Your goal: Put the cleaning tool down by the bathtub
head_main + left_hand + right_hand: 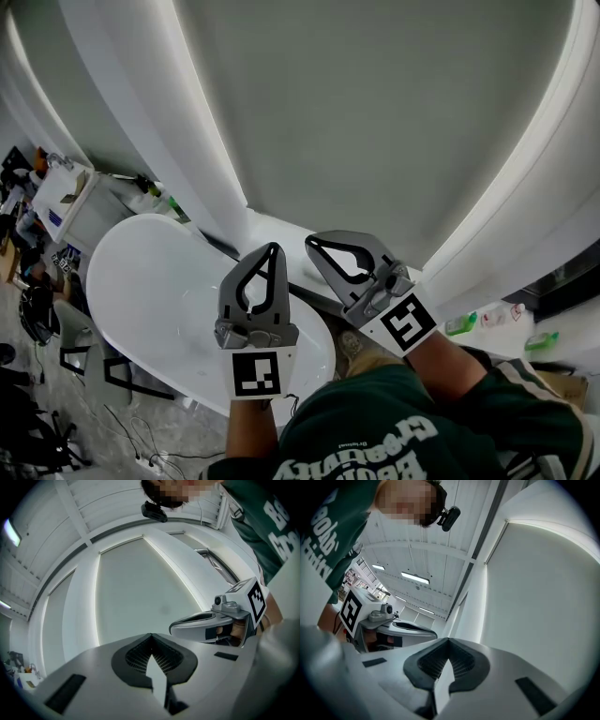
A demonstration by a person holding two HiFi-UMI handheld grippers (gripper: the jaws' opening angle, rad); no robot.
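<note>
Green sweatshirt (394, 433) fills the bottom edge. Left tongs (275, 247) and right tongs (312, 242) are both closed tight on nothing, raised before a pale curved wall (375, 112). The white bathtub (150, 272) sits below-left of them on grey floor (141, 427). Possibly the cleaning tool lies out of view; I cannot tell.

The room was bright. Long white light strips (208, 108) glowed on the wall (375, 112). Both gripper views looked bent and dark at the edges.

Looks like a mock bathroom set inside a big hall: a white freestanding bathtub (178, 309) before curved, edge-lit wall panels (375, 112), a high ribbed ceiling (436, 531) with strip lights (415, 577), and cables (127, 427) trailing across the floor (192, 433).
</note>
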